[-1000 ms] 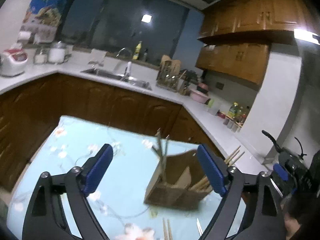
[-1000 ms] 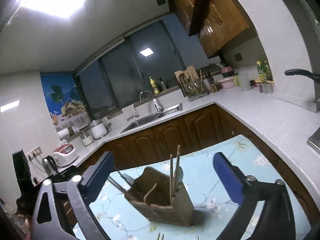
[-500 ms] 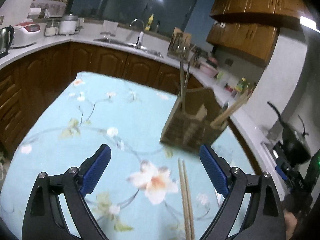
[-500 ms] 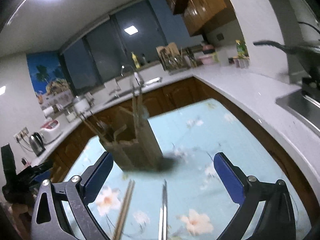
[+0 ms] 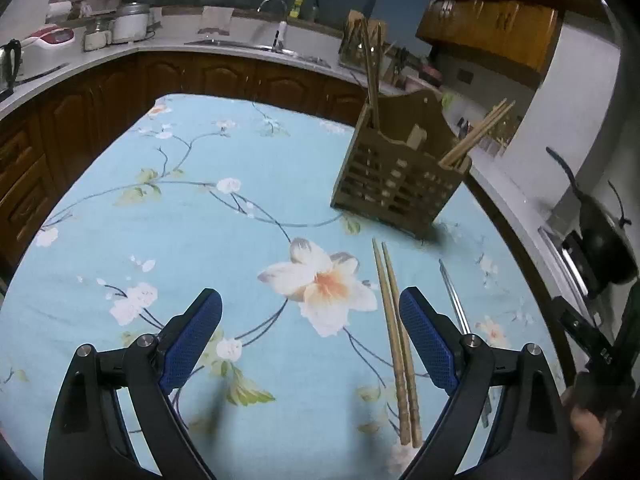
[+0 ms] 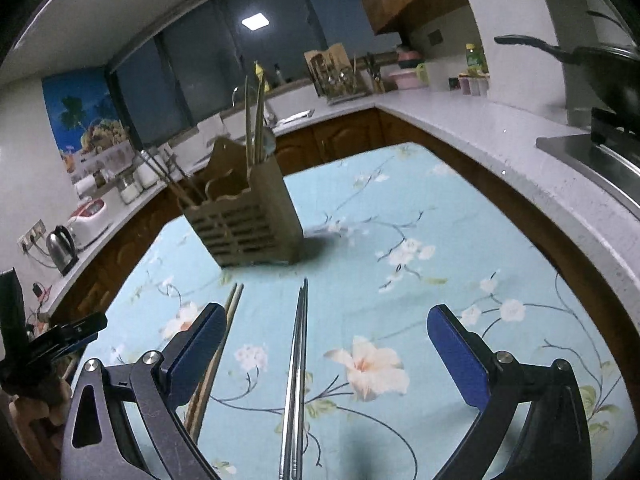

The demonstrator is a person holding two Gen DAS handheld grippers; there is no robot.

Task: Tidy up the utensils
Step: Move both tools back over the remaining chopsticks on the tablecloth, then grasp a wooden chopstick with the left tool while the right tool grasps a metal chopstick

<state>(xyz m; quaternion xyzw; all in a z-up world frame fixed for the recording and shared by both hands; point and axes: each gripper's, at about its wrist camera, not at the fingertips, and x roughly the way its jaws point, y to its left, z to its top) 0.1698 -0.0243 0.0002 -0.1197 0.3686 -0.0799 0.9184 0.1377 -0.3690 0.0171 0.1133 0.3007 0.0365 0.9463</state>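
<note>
A slatted wooden utensil holder (image 5: 396, 184) (image 6: 246, 220) stands on the floral blue tablecloth (image 5: 200, 208) (image 6: 420, 240), with several chopsticks sticking up from its compartments. A pair of bamboo chopsticks (image 5: 396, 336) (image 6: 212, 364) lies flat in front of it. Beside them lies a pair of metal chopsticks (image 5: 452, 300) (image 6: 296, 364). My left gripper (image 5: 310, 308) hovers open over the cloth, its right finger just beside the bamboo pair. My right gripper (image 6: 326, 324) is open above the metal pair, which runs between its fingers, untouched.
Dark wood cabinets and a white counter (image 6: 480, 128) wrap around the table. A black wok (image 6: 600, 68) sits on the stove at right. A kettle (image 6: 62, 248) and rice cooker (image 5: 48, 40) stand on the far counter. A hand (image 5: 588, 432) holds the other gripper at the left view's edge.
Both grippers have sunk toward the table and tipped downward. The holder has shifted up in both views and the loose chopsticks on the cloth have come fully into sight. Jaws stayed wide.
</note>
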